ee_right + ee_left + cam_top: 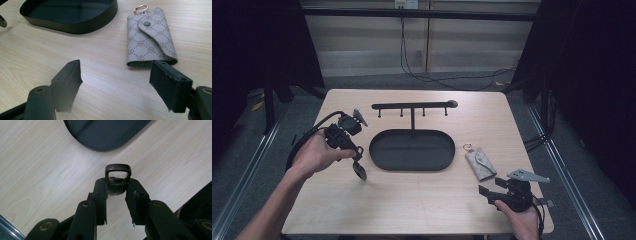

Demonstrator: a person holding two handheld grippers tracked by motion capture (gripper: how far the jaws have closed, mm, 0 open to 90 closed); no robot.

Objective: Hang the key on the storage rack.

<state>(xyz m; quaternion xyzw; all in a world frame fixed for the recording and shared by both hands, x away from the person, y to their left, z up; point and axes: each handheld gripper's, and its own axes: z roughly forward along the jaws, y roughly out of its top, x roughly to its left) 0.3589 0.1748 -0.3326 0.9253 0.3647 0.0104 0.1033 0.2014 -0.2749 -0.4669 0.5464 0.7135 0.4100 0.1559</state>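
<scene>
My left gripper (356, 157) hovers over the table's left side, tilted down and shut on a small dark fob (360, 171). In the left gripper view the jaws (117, 188) pinch the fob's body, and its squarish metal loop (118, 166) sticks out past the tips. A grey patterned key pouch (480, 163) with a gold ring lies flat, right of the black oval tray (412, 167). My right gripper (484, 191) rests low near the front right edge. Its jaws (116, 75) stand open, nothing between them, just short of the pouch (150, 40).
A black hook rack (412, 106) on a post rises from the tray's far side. The tray's wall (75, 27) lies ahead and left of the right gripper. Cables trail from both grippers. Dark curtains flank the table.
</scene>
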